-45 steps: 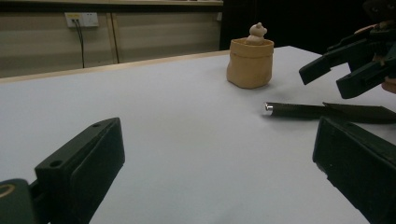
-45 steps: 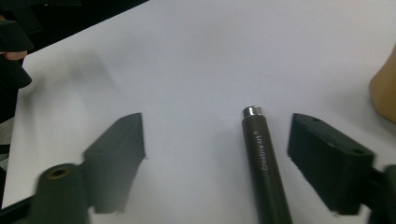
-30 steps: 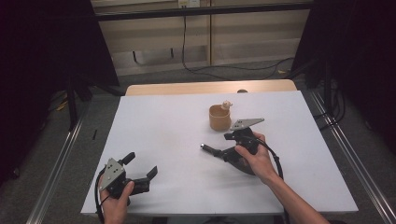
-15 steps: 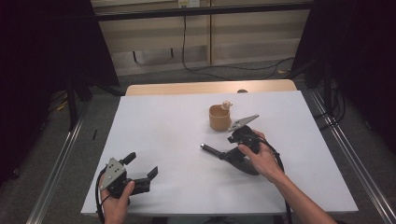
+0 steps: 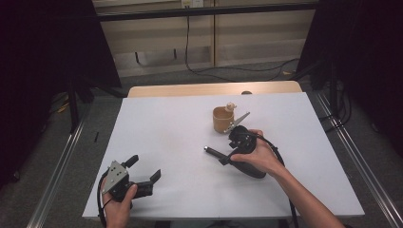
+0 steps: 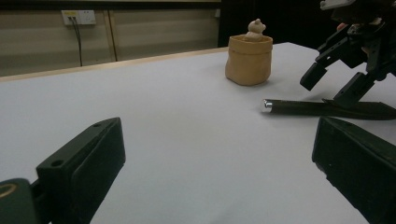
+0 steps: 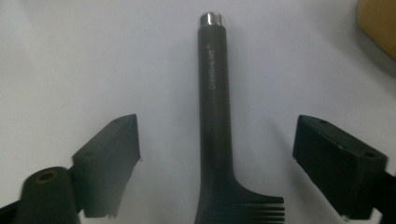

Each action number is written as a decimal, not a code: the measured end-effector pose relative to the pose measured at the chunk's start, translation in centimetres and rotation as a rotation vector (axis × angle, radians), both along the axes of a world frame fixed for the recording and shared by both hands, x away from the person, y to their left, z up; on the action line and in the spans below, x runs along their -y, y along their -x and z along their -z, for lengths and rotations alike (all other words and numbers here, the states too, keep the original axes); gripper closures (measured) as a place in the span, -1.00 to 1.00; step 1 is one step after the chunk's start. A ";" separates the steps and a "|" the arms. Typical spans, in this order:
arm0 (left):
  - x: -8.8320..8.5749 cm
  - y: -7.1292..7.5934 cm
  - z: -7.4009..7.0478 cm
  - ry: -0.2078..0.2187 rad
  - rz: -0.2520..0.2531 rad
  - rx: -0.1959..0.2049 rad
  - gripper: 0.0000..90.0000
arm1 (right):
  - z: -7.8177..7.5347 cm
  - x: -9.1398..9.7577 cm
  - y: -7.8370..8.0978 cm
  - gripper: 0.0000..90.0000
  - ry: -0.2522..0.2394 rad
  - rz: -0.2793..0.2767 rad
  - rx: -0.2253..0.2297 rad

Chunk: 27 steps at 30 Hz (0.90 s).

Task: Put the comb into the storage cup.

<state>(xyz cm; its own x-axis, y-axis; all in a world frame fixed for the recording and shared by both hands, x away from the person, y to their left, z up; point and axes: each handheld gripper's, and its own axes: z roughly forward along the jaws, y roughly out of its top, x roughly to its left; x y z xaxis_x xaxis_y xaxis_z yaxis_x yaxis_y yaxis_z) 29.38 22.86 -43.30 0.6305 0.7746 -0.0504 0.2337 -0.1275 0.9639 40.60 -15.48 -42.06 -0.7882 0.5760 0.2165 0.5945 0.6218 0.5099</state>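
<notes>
The right gripper [image 5: 219, 156], just right of centre in the high view, hangs over a dark comb [image 7: 215, 116] with its jaws spread wide and nothing pinched between them. In the right gripper view the comb's long round handle runs up the middle of the frame, its silver cap at the top, the first teeth showing at the bottom edge, and a clear strip of white table [image 5: 166, 128] on either side before each black jaw. So the comb lies flat on the table, straddled but not touched, as far as these views show. Just above the gripper in the high view stands a small tan pot [image 5: 222, 118] with a pale figure [image 6: 256, 28] poking out of its top; it sits near the comb, apart from it. At the lower left of the high view the left gripper [image 5: 145, 173] rests low near the table's near edge, jaws released and bare, well apart from everything else. By my reading the approach is done and the grasp is not: the jaws have yet to close on the handle, and any lift or carry is all ahead.
</notes>
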 end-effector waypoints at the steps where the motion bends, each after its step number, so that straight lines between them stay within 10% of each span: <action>1: 0.0 0.0 0.0 0.002 0.000 -0.001 -0.94 | 0.1 0.0 -0.2 -0.62 0.011 -0.005 -0.008; 27: 0.0 0.0 0.0 0.002 -0.002 0.001 -0.94 | 0.4 -1.7 -0.2 0.37 0.221 -0.091 -0.040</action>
<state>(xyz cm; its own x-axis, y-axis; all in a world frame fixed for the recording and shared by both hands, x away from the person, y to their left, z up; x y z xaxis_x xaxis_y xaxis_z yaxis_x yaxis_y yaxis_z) 29.36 22.85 -43.30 0.6290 0.7757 -0.0514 0.2330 -0.1251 0.9644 40.80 -13.80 -42.48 -0.8321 0.5402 0.1254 0.5483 0.7673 0.3327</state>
